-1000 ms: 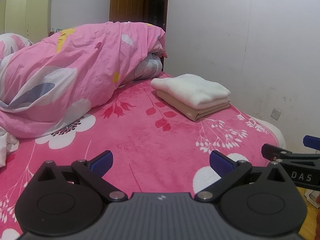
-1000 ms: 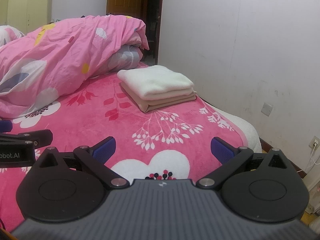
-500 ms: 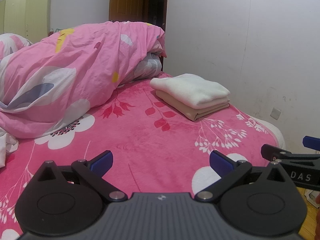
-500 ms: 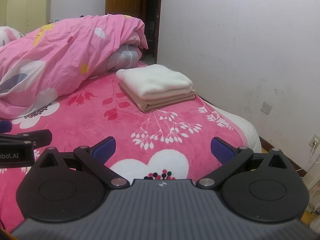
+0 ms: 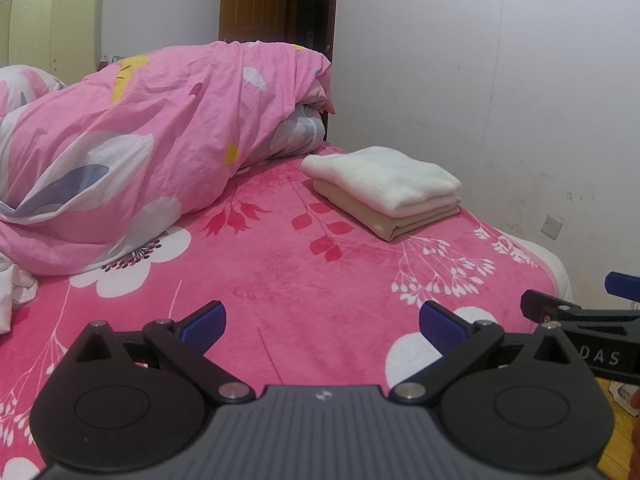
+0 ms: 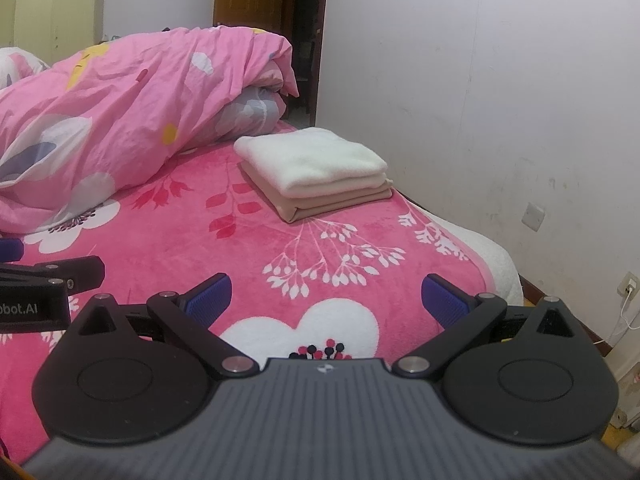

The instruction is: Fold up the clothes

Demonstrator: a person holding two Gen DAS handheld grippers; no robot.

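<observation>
A folded white garment (image 5: 384, 178) lies on top of a folded beige one (image 5: 384, 220), stacked at the far right of the pink flowered bed (image 5: 280, 280). The same white garment (image 6: 310, 160) and beige garment (image 6: 332, 202) show in the right wrist view. My left gripper (image 5: 322, 322) hovers open over the near part of the bed, holding nothing. Beside it, my right gripper (image 6: 326, 298) is open and empty too. Each gripper's side shows at the edge of the other's view. A bit of white cloth (image 5: 12, 292) lies at the bed's left edge.
A bulky pink duvet (image 5: 140, 152) is heaped across the back left of the bed. A white wall (image 5: 500, 100) runs close along the right, with a socket (image 5: 552, 226) low down. A brown door (image 5: 256, 4) and pale wardrobes (image 5: 52, 32) stand behind.
Both grippers have drifted very slightly; the stack sits a touch further left in the right wrist view. Both stay open and empty.
</observation>
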